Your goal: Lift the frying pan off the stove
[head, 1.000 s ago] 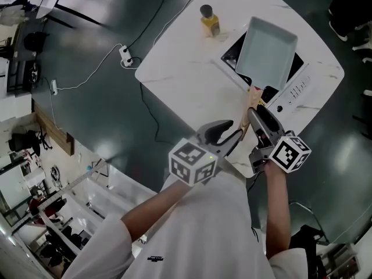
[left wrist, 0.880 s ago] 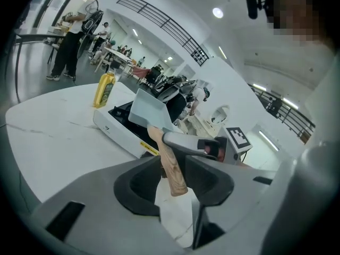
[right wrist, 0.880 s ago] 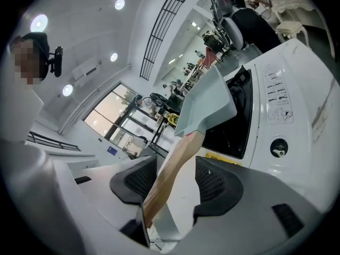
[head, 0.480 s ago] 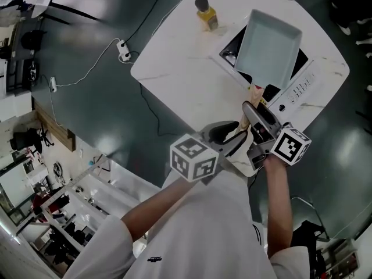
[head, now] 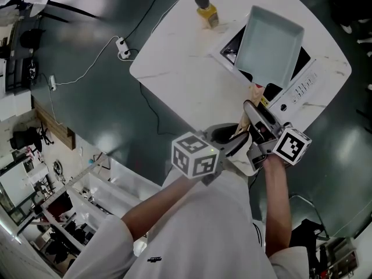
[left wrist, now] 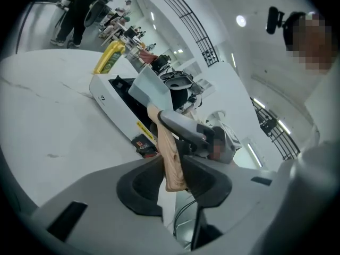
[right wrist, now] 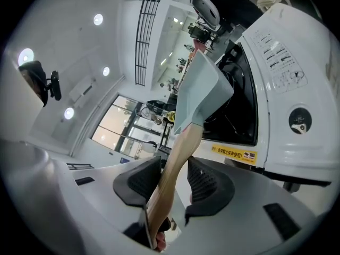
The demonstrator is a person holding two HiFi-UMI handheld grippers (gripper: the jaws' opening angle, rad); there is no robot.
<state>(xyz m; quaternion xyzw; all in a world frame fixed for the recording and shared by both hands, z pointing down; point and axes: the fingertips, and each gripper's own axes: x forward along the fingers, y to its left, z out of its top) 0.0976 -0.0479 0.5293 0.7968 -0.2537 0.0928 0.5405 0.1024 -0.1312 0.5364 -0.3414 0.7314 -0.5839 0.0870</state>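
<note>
The left gripper (left wrist: 172, 180) is closer in now; it and the right gripper (right wrist: 174, 180) have just squeezed tight onto the pan handle (right wrist: 179, 150).

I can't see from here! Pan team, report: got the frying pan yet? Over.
Left gripper and right gripper: jaws just closed on wooden handle. Frying pan on stove, not lifted. Yellow bottle stands clear.
</note>
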